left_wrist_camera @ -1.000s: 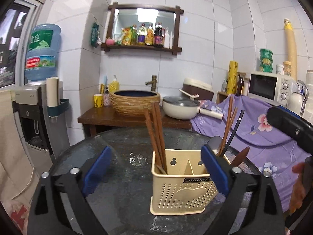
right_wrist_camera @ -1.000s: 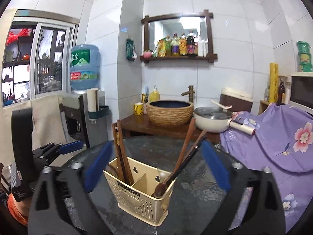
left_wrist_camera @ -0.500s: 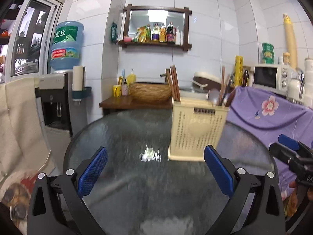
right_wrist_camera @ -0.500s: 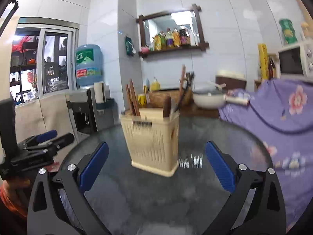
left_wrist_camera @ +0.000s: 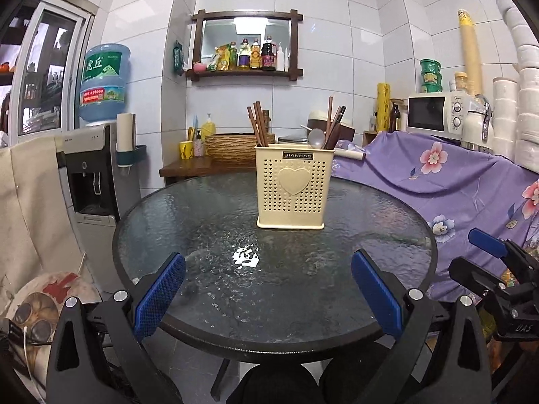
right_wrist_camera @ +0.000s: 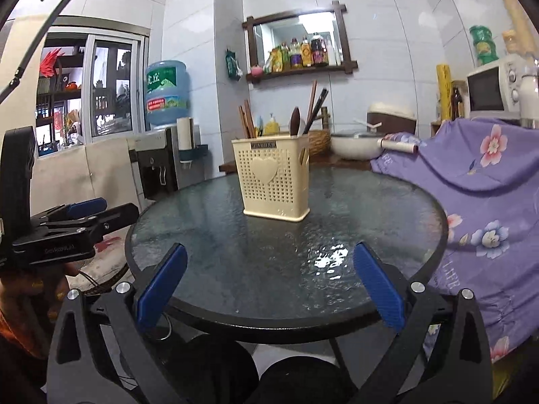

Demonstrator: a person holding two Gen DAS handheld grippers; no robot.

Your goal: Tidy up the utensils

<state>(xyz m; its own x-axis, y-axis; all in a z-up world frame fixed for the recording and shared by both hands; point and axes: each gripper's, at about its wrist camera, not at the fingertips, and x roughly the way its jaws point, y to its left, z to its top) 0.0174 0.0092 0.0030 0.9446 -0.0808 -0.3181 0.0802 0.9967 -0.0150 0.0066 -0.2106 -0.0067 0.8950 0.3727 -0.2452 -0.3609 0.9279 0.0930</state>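
A cream perforated utensil holder (left_wrist_camera: 292, 187) (right_wrist_camera: 273, 179) with a heart on its front stands upright on the round glass table (left_wrist_camera: 202, 229) (right_wrist_camera: 353, 222). Brown chopsticks (left_wrist_camera: 258, 124) (right_wrist_camera: 247, 118) rise from its left compartment. A metal spoon (left_wrist_camera: 316, 137), dark chopsticks and a wooden spoon (right_wrist_camera: 295, 122) stick out of the right one. My left gripper (left_wrist_camera: 267, 289) hangs open and holds nothing at the table's near edge, well back from the holder. My right gripper (right_wrist_camera: 269, 286) is open and holds nothing there too, and shows at the right of the left wrist view (left_wrist_camera: 495, 266).
A water dispenser (left_wrist_camera: 97, 168) stands left of the table and a purple floral cloth (left_wrist_camera: 454, 175) covers furniture on the right, with a microwave (left_wrist_camera: 434, 112) on it. Behind are a wooden stand with a woven basin (left_wrist_camera: 229, 146), a white pan (right_wrist_camera: 353, 146) and a wall shelf of bottles.
Both grippers have pulled back and down from above the holder to the table's near edge. The holder now looks smaller and farther away. Both stayed open.
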